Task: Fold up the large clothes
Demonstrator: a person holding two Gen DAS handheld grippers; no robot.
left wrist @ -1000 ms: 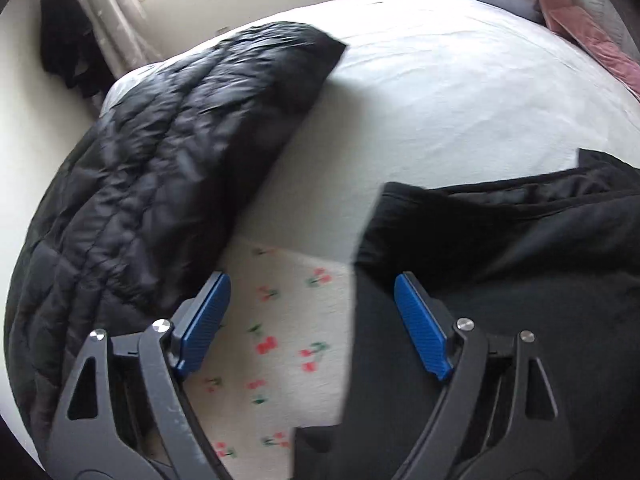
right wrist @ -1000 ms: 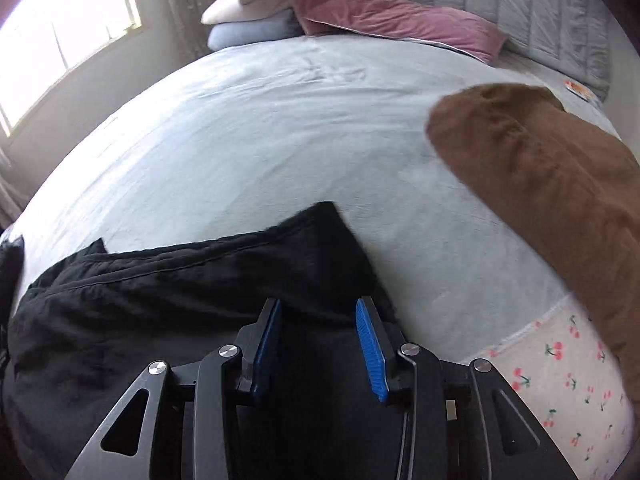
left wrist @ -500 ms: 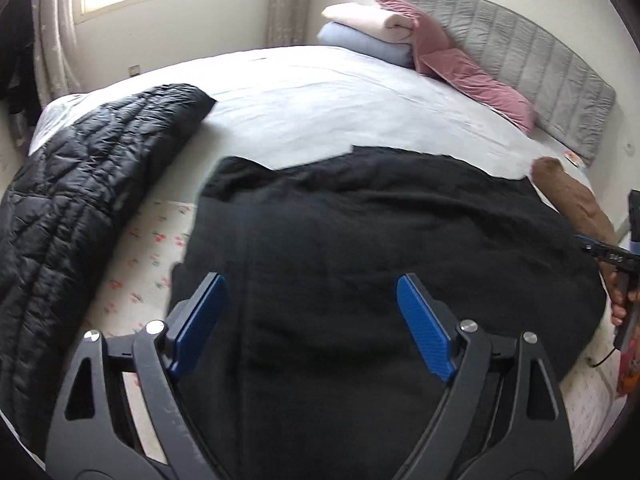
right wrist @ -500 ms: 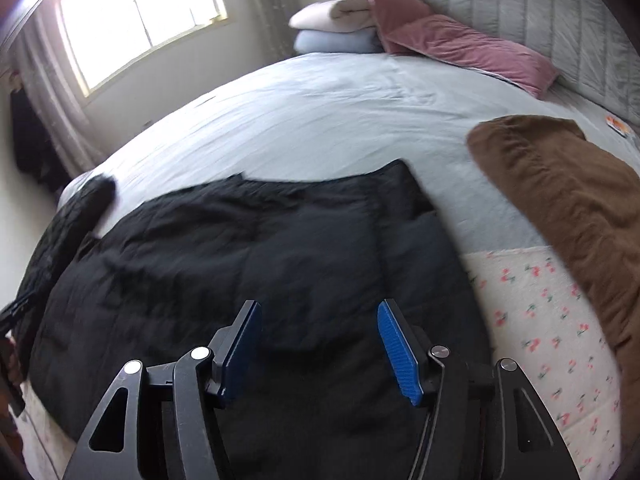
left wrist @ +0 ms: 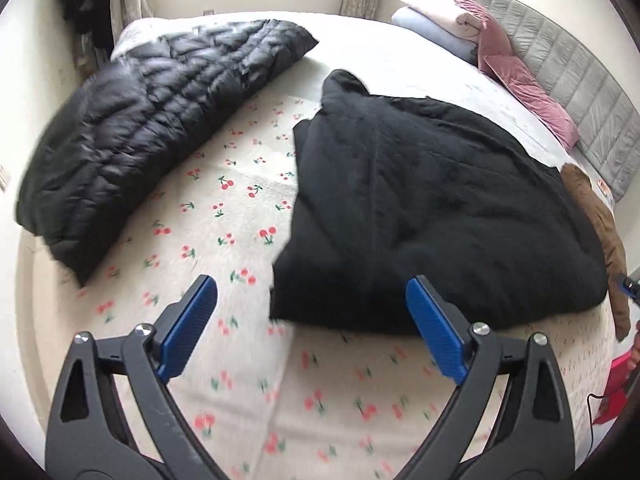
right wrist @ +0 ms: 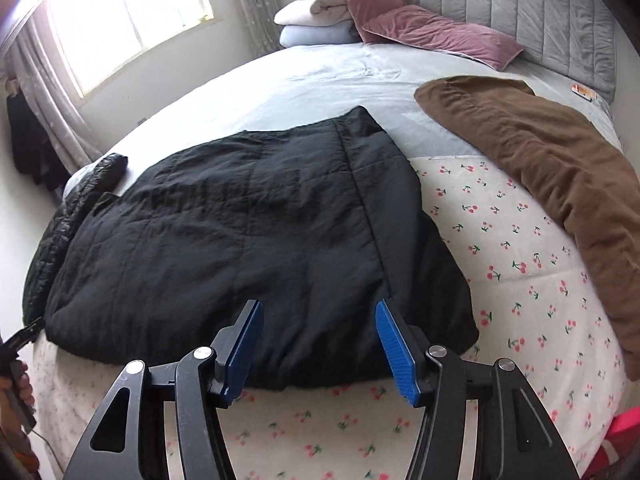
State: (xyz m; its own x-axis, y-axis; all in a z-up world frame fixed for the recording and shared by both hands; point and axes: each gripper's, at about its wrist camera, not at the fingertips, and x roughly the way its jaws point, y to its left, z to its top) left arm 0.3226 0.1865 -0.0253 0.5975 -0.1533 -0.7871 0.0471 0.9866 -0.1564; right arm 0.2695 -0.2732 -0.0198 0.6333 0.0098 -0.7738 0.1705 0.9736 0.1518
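Observation:
A large black padded garment (left wrist: pixel 432 216) lies folded flat on the cherry-print bedspread (left wrist: pixel 224 208); it also shows in the right wrist view (right wrist: pixel 256 236). My left gripper (left wrist: pixel 312 300) is open and empty, held above the bed in front of the garment's near left corner. My right gripper (right wrist: pixel 320 320) is open and empty, held just above the garment's near edge, not touching it.
A black quilted jacket (left wrist: pixel 144 112) lies to the left, also seen in the right wrist view (right wrist: pixel 76 196). A brown garment (right wrist: pixel 552 176) lies to the right. Pillows (right wrist: pixel 400 20) and a grey headboard (right wrist: pixel 520 12) stand at the far end. A window (right wrist: pixel 128 12) is at the far left.
Both grippers have pulled back and up from the black garment. The right gripper has opened wider. The garment now lies flat in full view.

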